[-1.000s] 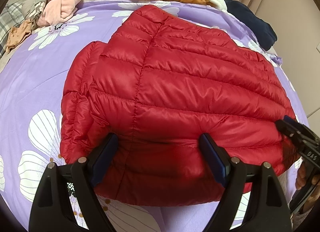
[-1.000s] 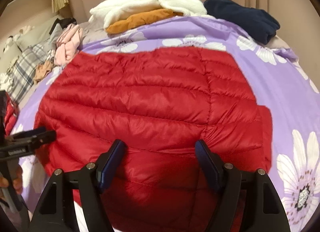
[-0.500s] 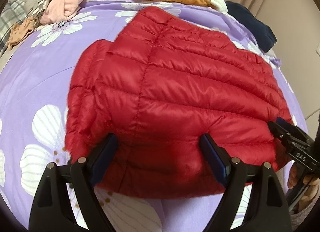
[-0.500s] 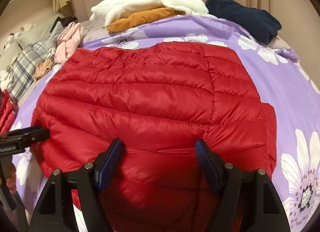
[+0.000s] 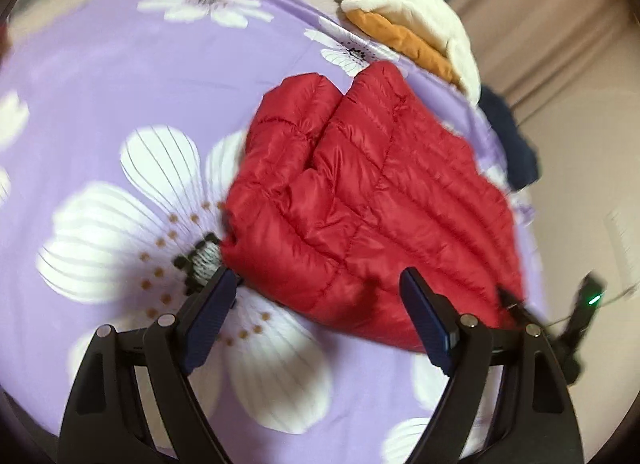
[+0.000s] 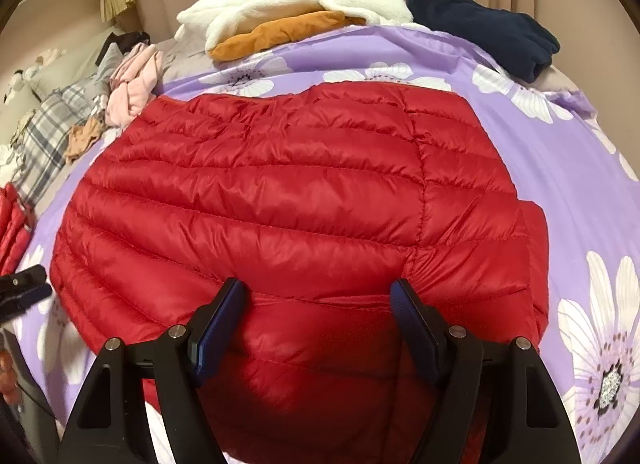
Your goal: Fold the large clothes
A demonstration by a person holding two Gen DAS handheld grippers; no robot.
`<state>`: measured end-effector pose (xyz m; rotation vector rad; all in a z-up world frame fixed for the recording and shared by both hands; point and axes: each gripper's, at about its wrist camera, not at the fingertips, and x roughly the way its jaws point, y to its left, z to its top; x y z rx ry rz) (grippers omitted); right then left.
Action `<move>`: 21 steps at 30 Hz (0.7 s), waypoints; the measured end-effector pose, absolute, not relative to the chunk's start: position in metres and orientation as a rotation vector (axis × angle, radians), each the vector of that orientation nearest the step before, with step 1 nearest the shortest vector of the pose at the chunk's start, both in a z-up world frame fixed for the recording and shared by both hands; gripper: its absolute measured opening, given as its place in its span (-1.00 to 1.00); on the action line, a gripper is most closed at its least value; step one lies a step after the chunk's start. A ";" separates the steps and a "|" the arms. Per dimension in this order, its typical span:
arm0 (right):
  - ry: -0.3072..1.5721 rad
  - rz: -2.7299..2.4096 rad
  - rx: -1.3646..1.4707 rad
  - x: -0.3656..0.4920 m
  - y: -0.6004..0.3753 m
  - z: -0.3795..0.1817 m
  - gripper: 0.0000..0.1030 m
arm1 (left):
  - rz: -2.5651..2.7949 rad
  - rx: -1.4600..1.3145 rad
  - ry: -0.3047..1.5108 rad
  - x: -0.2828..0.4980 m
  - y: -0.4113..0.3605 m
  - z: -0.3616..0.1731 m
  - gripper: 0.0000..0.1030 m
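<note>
Red quilted jacket (image 6: pixel 296 199) flat on floral bedsheet (image 6: pixel 560 167), both claws released, jaws apart.

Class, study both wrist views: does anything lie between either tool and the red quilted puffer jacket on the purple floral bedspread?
Nothing visible does. The right tool hangs open directly over the red quilted puffer jacket. The left tool, also open, faces its near corner with only bare purple floral bedspread around. The folded clothes lie beyond the jacket.
</note>
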<state>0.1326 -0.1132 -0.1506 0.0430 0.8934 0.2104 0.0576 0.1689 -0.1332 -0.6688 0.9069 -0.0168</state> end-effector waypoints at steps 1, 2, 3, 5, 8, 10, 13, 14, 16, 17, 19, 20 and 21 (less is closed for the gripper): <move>0.893 0.209 0.050 0.132 -0.114 -0.149 0.46 | -0.035 -0.708 0.901 0.058 0.171 -0.133 0.63; 0.891 0.207 0.058 0.130 -0.115 -0.147 0.46 | -0.052 -0.748 0.896 0.059 0.172 -0.134 0.64; 0.886 0.206 0.065 0.128 -0.117 -0.145 0.46 | -0.061 -0.775 0.892 0.060 0.172 -0.135 0.64; 0.873 0.193 0.071 0.124 -0.119 -0.140 0.46 | -0.068 -0.802 0.887 0.063 0.171 -0.135 0.65; 0.840 0.182 0.066 0.116 -0.123 -0.131 0.46 | -0.087 -0.855 0.883 0.066 0.170 -0.137 0.68; 0.828 0.189 0.066 0.114 -0.123 -0.125 0.46 | -0.093 -0.894 0.885 0.068 0.171 -0.140 0.72; 0.818 0.199 0.067 0.112 -0.122 -0.120 0.46 | -0.081 -0.904 0.903 0.074 0.169 -0.144 0.72; 0.815 0.205 0.066 0.111 -0.121 -0.119 0.46 | -0.076 -0.900 0.902 0.076 0.168 -0.144 0.72; 0.810 0.219 0.059 0.110 -0.118 -0.116 0.46 | -0.075 -0.902 0.891 0.078 0.169 -0.143 0.72; 0.807 0.227 0.051 0.109 -0.115 -0.114 0.46 | -0.079 -0.905 0.886 0.080 0.170 -0.142 0.73; 0.802 0.241 0.039 0.108 -0.111 -0.112 0.46 | -0.088 -0.915 0.880 0.083 0.173 -0.143 0.76; 0.798 0.250 0.034 0.108 -0.108 -0.111 0.46 | -0.094 -0.924 0.876 0.086 0.174 -0.144 0.78; 0.795 0.256 0.029 0.108 -0.106 -0.110 0.46 | -0.095 -0.928 0.876 0.087 0.176 -0.145 0.78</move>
